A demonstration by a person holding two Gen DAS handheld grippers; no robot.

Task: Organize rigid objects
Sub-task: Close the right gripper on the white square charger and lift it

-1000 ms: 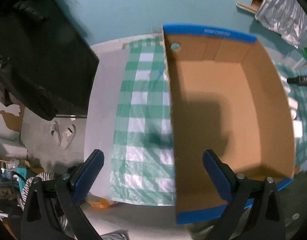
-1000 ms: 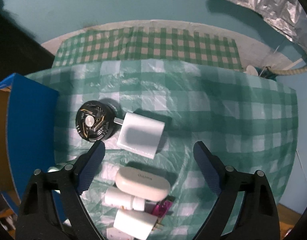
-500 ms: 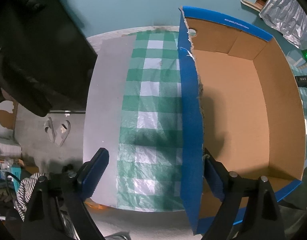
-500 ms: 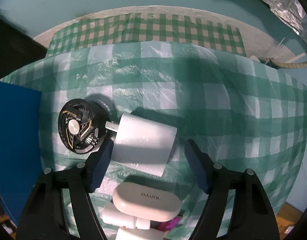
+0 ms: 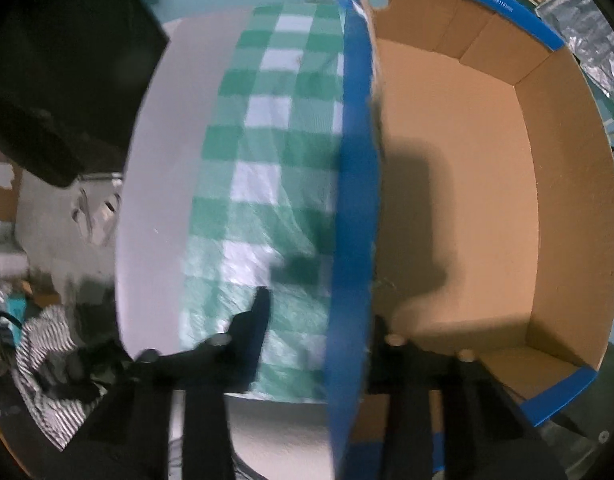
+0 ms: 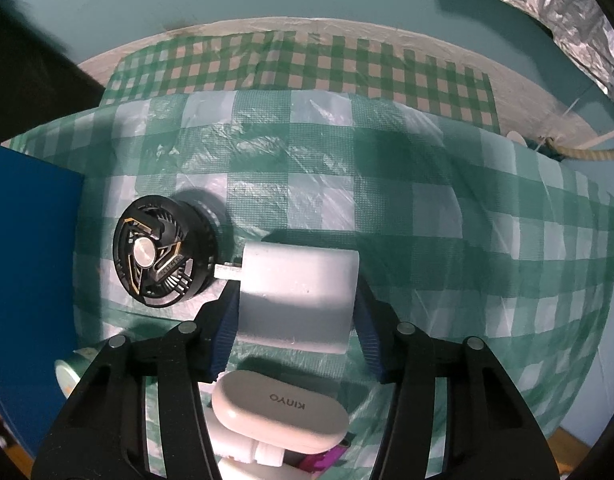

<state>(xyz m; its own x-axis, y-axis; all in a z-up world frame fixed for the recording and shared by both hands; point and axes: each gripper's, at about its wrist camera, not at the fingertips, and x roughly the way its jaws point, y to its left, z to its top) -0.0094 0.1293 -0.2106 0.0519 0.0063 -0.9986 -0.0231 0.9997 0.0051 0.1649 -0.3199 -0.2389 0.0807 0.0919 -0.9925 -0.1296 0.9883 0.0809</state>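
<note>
On the green checked tablecloth [image 6: 387, 200], the right gripper [image 6: 297, 316] clamps the white charger [image 6: 297, 292]; a black fan [image 6: 159, 252] sits at nine o'clock. The left gripper [image 5: 319, 328] straddles the empty box's [image 5: 467, 184] wall, contact unclear. Nothing is packed yet.

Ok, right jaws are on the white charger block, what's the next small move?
Probably lift the white rectangular charger block straight up: the right gripper pinches its sides, and its metal prongs nearly touch the black round fan, so sliding risks nudging it.
</note>
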